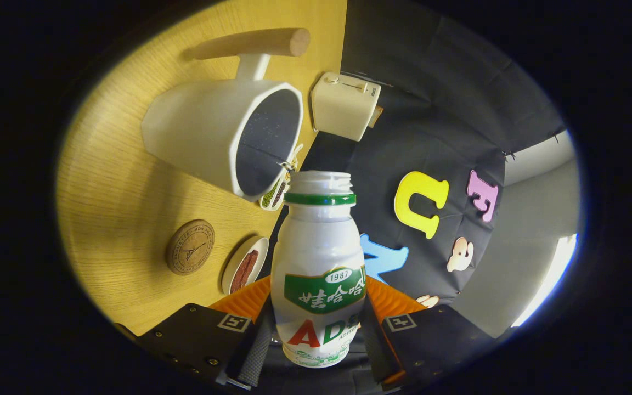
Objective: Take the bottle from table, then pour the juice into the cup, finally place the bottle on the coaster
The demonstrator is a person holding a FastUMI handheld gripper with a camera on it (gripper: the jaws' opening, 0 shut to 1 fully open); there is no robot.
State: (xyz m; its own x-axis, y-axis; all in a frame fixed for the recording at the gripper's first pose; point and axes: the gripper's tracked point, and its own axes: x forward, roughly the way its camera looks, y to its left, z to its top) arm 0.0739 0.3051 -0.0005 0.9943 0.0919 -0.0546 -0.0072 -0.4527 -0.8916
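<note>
Pinching the white plastic bottle [318, 263] between both fingers, gripper [316, 340] tilted; bottle's open mouth near white cup's [212, 137] rim at eleven o'clock; round cork coaster [190, 247] at nine o'clock on wooden table [113, 186]

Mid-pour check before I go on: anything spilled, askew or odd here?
Nothing stands out. The hand-held gripper clamps the uncapped bottle, its mouth beside the cup rim. No spill shows on the table; the coaster lies bare.
</note>
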